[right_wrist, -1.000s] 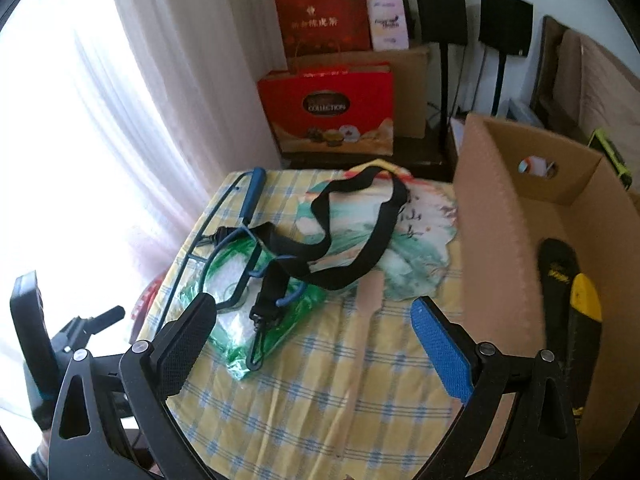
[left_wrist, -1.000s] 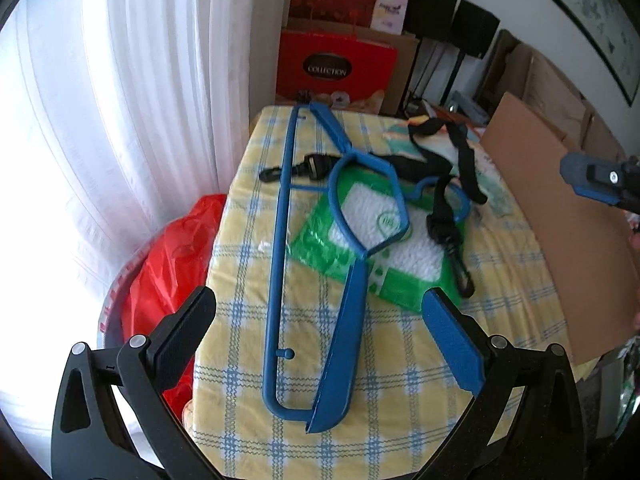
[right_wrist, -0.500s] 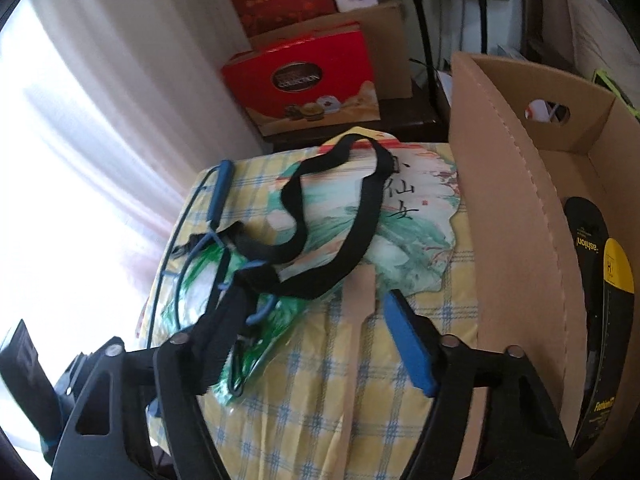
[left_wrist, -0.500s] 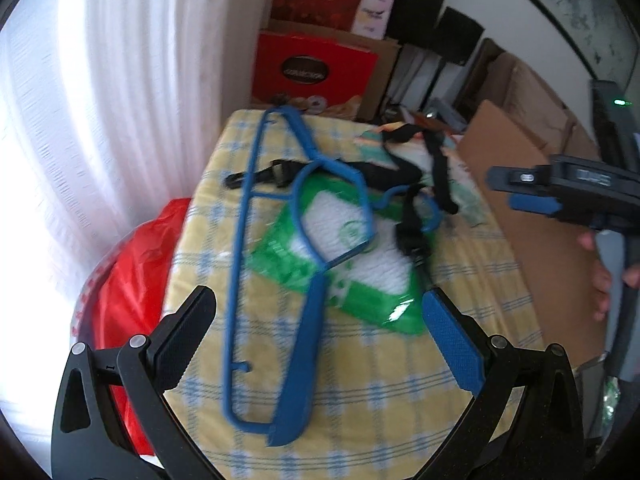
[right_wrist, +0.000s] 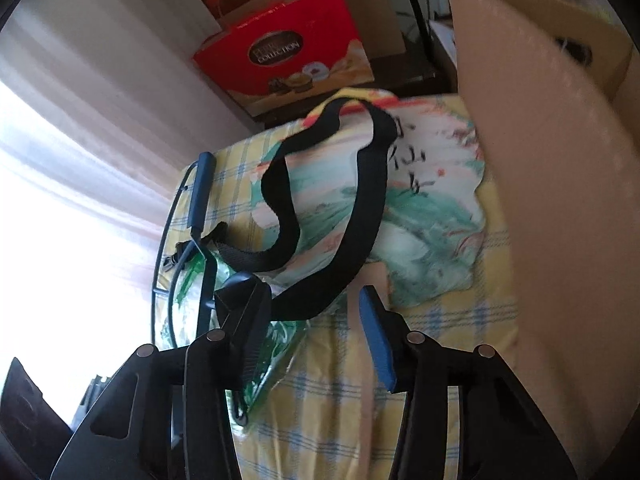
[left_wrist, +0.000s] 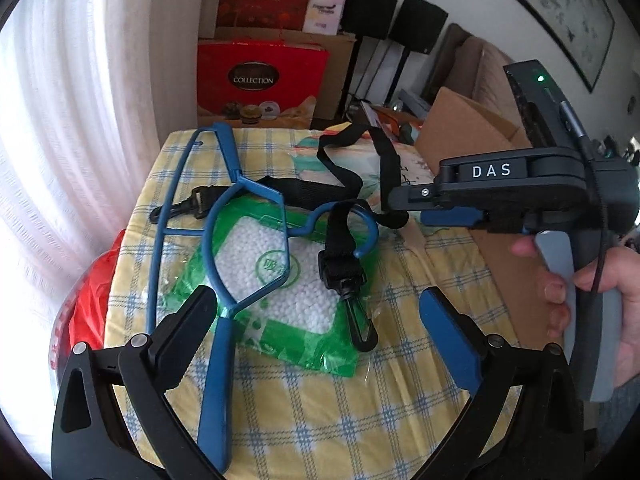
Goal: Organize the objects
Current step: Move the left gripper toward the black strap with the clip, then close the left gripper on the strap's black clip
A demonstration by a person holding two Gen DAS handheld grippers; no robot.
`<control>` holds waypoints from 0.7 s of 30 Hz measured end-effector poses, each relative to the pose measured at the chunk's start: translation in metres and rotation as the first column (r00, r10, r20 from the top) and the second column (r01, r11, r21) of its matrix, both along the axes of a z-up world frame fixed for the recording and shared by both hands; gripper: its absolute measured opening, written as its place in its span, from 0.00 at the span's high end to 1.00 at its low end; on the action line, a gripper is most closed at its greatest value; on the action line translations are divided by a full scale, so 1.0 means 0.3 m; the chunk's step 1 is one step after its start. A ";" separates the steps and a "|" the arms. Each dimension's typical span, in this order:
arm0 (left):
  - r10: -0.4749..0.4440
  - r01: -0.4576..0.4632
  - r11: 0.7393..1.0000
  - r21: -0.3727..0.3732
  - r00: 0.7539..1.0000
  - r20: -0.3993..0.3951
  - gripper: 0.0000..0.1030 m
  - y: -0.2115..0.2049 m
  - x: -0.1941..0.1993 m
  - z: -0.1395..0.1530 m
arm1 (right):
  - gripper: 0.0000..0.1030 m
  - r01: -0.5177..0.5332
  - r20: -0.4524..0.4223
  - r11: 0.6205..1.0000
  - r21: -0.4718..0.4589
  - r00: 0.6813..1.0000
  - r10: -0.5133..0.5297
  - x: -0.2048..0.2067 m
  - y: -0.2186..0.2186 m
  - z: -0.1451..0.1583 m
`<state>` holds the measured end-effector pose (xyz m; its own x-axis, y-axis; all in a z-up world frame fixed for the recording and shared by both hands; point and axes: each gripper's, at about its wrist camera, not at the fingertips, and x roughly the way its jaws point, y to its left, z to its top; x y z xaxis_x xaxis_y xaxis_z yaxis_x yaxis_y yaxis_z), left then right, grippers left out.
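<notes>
Closing on the black strap (right_wrist: 360, 216), the right claw (right_wrist: 312, 312) points along it.

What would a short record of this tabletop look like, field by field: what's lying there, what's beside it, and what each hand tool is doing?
surface: table under a yellow checked cloth
items: blue hanger; black strap with clips; green packet of white beads; painted fan
layering: hanger and strap lie over the packet; strap loops across the fan
beside table: open cardboard box
left tool: open, above the hanger and packet, holding nothing
right tool: closing, strap between its fingers, not yet pinched
</notes>
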<state>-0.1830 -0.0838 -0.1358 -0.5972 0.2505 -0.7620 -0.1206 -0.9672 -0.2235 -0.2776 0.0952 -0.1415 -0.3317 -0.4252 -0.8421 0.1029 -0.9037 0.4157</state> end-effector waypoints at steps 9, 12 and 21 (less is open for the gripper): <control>-0.029 0.029 1.000 -0.003 1.000 0.005 0.04 0.048 0.012 -0.025 | 0.54 0.008 0.004 0.998 -0.054 1.000 -0.007 0.020 0.001 -0.003; -0.017 0.019 0.999 -0.051 1.000 0.020 0.14 0.074 -0.004 -0.043 | 0.54 -0.017 -0.023 1.000 -0.027 1.000 0.016 0.042 -0.008 0.019; 0.020 -0.013 0.989 -0.147 0.998 0.052 0.73 0.125 -0.059 -0.094 | 0.54 -0.039 -0.108 0.999 0.006 0.993 0.039 0.102 -0.014 0.116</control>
<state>-0.2007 -0.0462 -0.1641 -0.5581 0.1242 -0.8204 -0.0960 -0.9918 -0.0848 -0.2469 0.0910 -0.1067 -0.4045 -0.4360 -0.8039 0.1823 -0.8998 0.3963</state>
